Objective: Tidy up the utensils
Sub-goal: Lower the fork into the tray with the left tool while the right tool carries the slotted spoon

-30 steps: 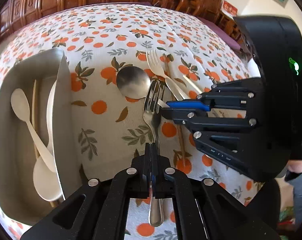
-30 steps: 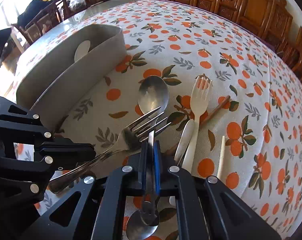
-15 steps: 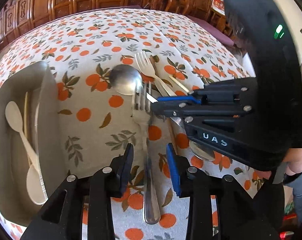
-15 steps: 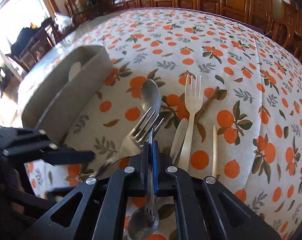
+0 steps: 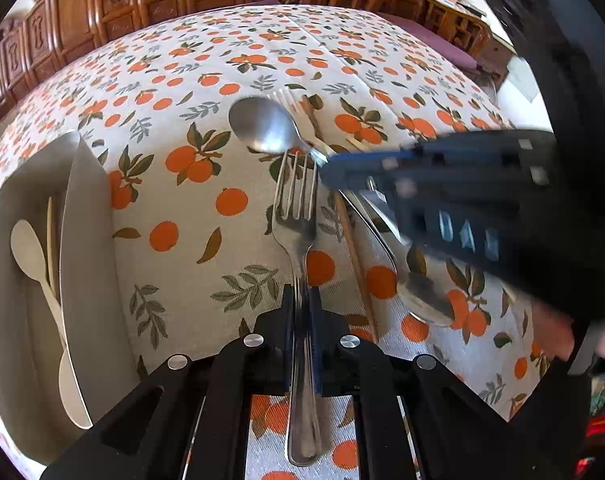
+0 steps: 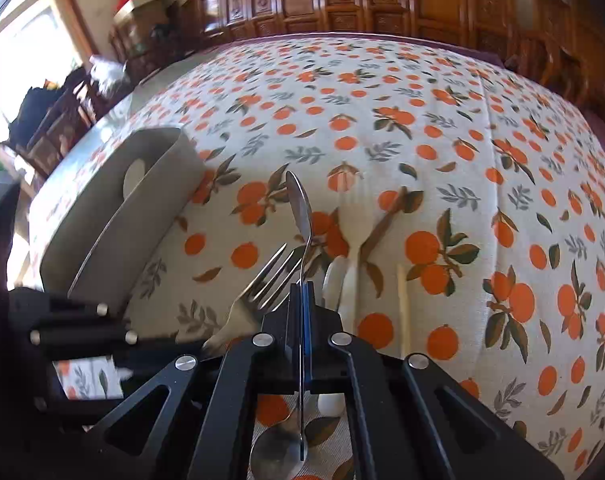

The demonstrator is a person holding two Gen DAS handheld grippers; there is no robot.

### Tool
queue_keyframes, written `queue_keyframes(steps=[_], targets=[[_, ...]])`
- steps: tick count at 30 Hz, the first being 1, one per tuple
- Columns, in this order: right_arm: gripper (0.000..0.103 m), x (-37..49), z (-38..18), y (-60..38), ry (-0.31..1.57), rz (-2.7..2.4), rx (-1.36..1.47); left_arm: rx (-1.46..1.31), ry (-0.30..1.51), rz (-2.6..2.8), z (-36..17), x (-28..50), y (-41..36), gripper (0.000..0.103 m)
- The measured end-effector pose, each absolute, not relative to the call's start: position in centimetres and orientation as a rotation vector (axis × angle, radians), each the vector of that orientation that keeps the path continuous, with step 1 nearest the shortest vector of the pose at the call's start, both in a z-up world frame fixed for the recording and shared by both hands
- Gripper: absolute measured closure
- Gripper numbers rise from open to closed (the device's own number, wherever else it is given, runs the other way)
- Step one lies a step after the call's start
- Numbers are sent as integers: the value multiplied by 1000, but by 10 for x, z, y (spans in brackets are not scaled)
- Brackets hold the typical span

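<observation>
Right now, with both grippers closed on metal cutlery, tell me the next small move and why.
Probably carry the metal fork, clamped in the left gripper, toward the grey tray; white spoons already lie there, and the right gripper holds its metal spoon clear.

We count two tools: the left tool (image 5: 302, 296) and the right tool (image 6: 302, 290). Steel forks: one, the steel fork (image 5: 294, 216). Steel spoons: two, the far steel spoon (image 5: 262, 128) and the near steel spoon (image 5: 426, 300). There is one white fork (image 6: 352, 216). There is one grey tray (image 5: 86, 240), and in it two white spoons: the far white spoon (image 5: 26, 248) and the near white spoon (image 5: 72, 392). Chopsticks come to three: a brown chopstick (image 5: 354, 256), a pale chopstick (image 6: 402, 304) and a tray chopstick (image 5: 49, 232). One further white piece (image 6: 334, 276) is there too, of a kind we cannot tell.
</observation>
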State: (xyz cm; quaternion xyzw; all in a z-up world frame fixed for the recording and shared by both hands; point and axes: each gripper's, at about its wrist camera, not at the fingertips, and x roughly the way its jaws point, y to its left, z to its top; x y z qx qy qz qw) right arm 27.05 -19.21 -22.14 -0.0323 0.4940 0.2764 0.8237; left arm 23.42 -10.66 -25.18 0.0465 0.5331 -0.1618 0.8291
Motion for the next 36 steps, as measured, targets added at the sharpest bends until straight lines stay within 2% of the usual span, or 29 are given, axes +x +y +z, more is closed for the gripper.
queue_keyframes(steps=[8, 27, 36], targets=[[101, 280, -208, -207, 1020, 566, -56, 81, 1110, -345, -244, 228, -99, 97], [101, 253, -168, -197, 962, 590, -44, -13, 938, -246, -159, 222, -12, 97], [101, 245, -168, -171, 966, 612, -24, -58, 962, -141, -179, 238, 48, 97]])
